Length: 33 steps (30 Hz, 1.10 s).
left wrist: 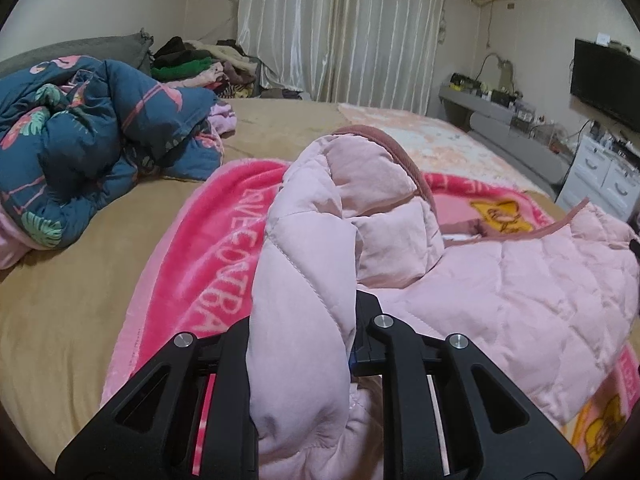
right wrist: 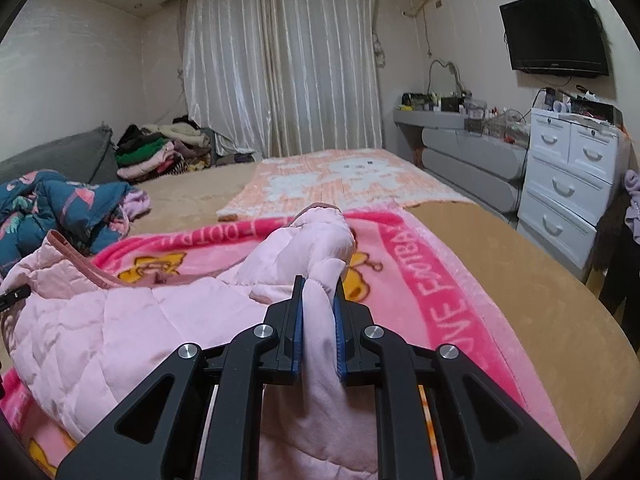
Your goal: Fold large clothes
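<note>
In your left wrist view, your left gripper sits at 6 o'clock, its 2 jaws clamped on a thick roll of the pink quilted jacket, which bulges up between them and hides the near finger's pad. You seem to hold it by a sleeve or side edge, lifted off the pink blanket, probably so the panel can be carried over the body for a fold. The jacket's bulk spreads from 6 toward 3 o'clock, puffy, stitched in diamond quilting, with a darker rose trim arching at the center and running on toward 3 o'clock. It lies on the blanket, which itself covers the tan bed. A blue flamingo-print comforter is bunched at 9 o'clock, well apart from your work, and a heap of clothes sits at 11 o'clock by the curtain. In your right wrist view, your right gripper is closed on another fold of the same jacket, the blue pads squeezing a soft ridge that stands up just past the tips toward 12 o'clock. The rest of the jacket lies slack toward 8 o'clock, rumpled rather than flat. With both ends pinched, you likely mean to keep the cloth taut between your 2 hands. A white dresser stands at 3 o'clock and a television hangs at 1 o'clock.
</note>
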### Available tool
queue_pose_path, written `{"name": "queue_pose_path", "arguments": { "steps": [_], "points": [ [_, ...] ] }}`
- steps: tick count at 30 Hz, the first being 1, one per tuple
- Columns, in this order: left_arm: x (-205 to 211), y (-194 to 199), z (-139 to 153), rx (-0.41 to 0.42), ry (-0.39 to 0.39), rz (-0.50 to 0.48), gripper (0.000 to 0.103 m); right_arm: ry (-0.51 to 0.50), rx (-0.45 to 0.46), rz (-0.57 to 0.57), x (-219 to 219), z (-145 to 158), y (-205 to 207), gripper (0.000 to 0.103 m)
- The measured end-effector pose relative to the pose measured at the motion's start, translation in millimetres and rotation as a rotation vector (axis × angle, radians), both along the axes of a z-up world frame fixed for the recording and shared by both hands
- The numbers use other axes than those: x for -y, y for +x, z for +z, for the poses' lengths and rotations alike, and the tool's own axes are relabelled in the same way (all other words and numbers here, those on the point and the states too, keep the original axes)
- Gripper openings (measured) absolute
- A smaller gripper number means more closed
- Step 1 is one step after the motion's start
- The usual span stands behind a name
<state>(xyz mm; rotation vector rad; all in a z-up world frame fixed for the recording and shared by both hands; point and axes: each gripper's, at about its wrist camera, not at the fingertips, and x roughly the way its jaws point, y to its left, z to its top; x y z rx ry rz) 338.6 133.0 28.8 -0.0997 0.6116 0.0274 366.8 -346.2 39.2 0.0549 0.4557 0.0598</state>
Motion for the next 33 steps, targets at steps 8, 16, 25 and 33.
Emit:
{"name": "queue_pose_path", "arguments": {
  "steps": [8, 16, 25, 33],
  "points": [
    [-8, 24, -27, -0.071, -0.016, 0.036, 0.012, -0.026, -0.079, -0.053, -3, -29, 27, 0.012],
    [-13, 53, -49, -0.143, -0.027, 0.059, 0.017, -0.055, -0.179, -0.093, -6, -64, 59, 0.012],
    [-14, 65, -49, -0.170, -0.010, 0.084, 0.029, -0.091, -0.207, -0.120, -10, -68, 68, 0.023],
    [5, -11, -9, -0.061, 0.003, 0.062, 0.065, -0.057, -0.068, 0.051, -30, -31, -13, 0.050]
  ]
}}
